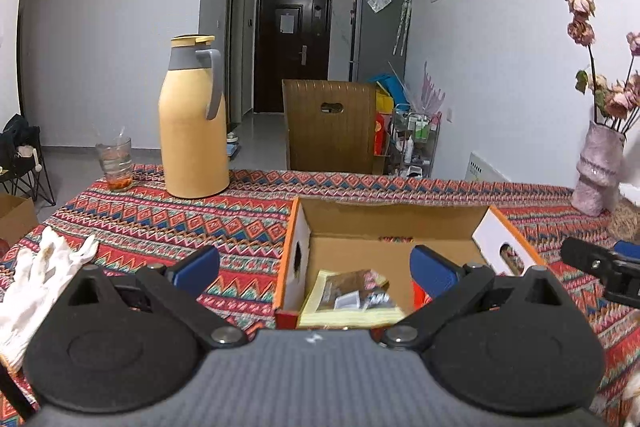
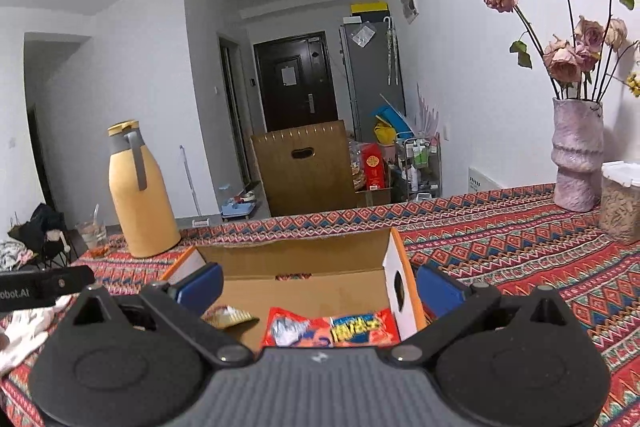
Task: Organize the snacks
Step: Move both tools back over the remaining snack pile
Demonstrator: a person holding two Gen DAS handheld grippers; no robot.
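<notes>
An open cardboard box (image 1: 394,223) with orange-edged white flaps sits on the patterned tablecloth; it also shows in the right wrist view (image 2: 304,263). Inside lie a yellow-and-brown snack packet (image 1: 352,297), seen partly in the right wrist view (image 2: 230,315), and a red snack packet (image 2: 332,331). My left gripper (image 1: 316,267) is open and empty, hovering over the box's near left side. My right gripper (image 2: 318,285) is open and empty, over the box's near edge. The right gripper's finger shows at the right edge of the left wrist view (image 1: 600,267).
A yellow thermos jug (image 1: 194,119) and a glass (image 1: 115,159) stand at the far left. A white glove (image 1: 38,283) lies at the left. A pink vase with dried roses (image 2: 576,155) and a lidded clear container (image 2: 622,201) stand at the far right. A wooden chair (image 1: 330,125) is behind the table.
</notes>
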